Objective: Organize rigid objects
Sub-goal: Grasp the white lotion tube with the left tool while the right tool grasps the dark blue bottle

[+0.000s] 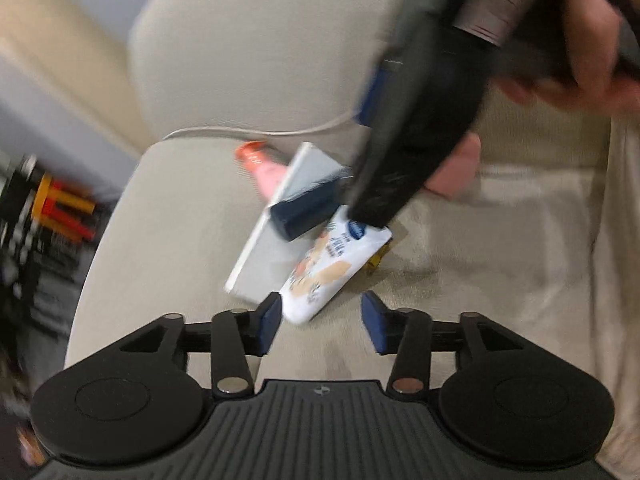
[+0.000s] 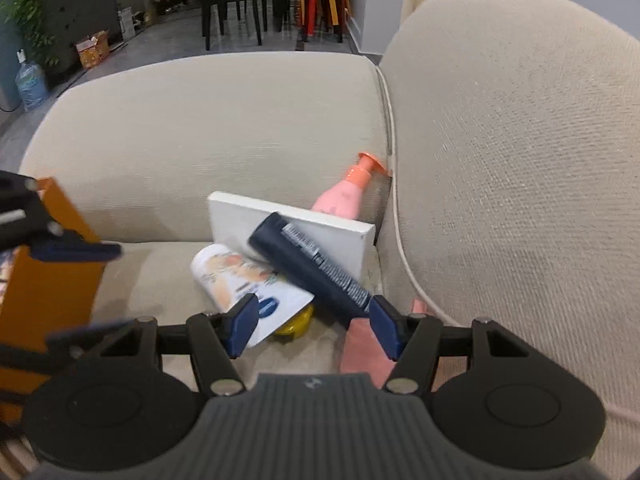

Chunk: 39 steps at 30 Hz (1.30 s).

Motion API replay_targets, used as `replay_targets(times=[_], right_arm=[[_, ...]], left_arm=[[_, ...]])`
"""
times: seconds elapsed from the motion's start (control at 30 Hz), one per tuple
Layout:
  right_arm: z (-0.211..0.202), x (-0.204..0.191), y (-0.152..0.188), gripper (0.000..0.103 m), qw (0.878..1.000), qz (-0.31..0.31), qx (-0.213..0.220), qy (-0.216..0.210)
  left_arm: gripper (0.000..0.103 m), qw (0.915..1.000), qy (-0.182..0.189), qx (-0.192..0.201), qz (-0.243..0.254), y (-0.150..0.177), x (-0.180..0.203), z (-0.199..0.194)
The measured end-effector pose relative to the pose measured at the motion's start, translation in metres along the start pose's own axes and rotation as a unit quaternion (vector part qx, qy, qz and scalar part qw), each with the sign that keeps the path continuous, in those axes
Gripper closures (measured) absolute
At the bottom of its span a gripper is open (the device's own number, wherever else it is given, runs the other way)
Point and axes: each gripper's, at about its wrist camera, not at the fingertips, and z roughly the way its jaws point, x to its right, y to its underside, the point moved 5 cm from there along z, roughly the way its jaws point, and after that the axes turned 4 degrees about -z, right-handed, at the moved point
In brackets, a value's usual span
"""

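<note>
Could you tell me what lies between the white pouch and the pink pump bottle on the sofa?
In the right wrist view, the white flat box stands between the white pouch and the pink pump bottle, with the dark blue tube leaning across its front.

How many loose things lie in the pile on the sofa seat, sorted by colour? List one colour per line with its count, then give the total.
Pink: 2, the pump bottle and the flat pink item
White: 2, the flat box and the printed tube
Dark blue: 1, the dark tube
Yellow: 1, the small yellow item, mostly hidden
Total: 6
</note>
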Motion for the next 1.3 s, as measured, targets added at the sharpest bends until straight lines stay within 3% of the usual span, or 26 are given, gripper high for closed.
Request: replay_targets(times=[0.27,0.4,0.6,0.73,0.9,1.0,1.1,1.2,1.23,1.3], right_arm=[[0.026,0.0,-0.006,0.04,0.999,-0.04,-0.005,-0.017],[0.037,-0.003,-0.01,0.039,0.997,-0.069,-0.013,-0.006],[0.051,-0.003,-0.012,0.032,0.997,-0.08,-0.013,0.0],[0.047,-0.004,-0.013,0.049,0.997,-0.067,-0.011,-0.023],[0.038,-0.006,-0.013,0.056,0.997,-0.077,0.004,-0.016],[0.03,-0.001,-0.016,0.06,0.998,-0.059,0.017,-0.019],[0.022,0.009,-0.019,0.063,0.999,-0.027,0.033,-0.028],[0.014,0.02,-0.021,0.065,0.997,0.016,0.045,-0.053],[0.011,0.023,-0.021,0.065,0.996,0.03,0.049,-0.063],[0.008,0.031,-0.021,0.066,0.994,0.057,0.053,-0.081]], left_arm=[[0.043,0.9955,-0.018,-0.004,0.093,0.008,0.014,0.05],[0.044,0.9948,-0.017,-0.007,0.101,0.01,0.017,0.062],[0.062,0.9905,-0.028,-0.027,0.132,0.02,0.024,0.06],[0.068,0.9927,-0.023,-0.03,0.114,0.022,0.017,0.056],[0.073,0.9983,-0.001,-0.056,0.018,0.022,-0.009,0.048],[0.077,0.9935,0.025,-0.076,-0.081,0.025,-0.032,0.036],[0.081,0.9754,0.056,-0.082,-0.197,0.031,-0.059,0.023],[0.083,0.9425,0.112,-0.084,-0.304,0.044,-0.079,0.01],[0.083,0.9325,0.126,-0.087,-0.327,0.048,-0.082,0.007],[0.083,0.9247,0.133,-0.092,-0.345,0.043,-0.084,0.004]])
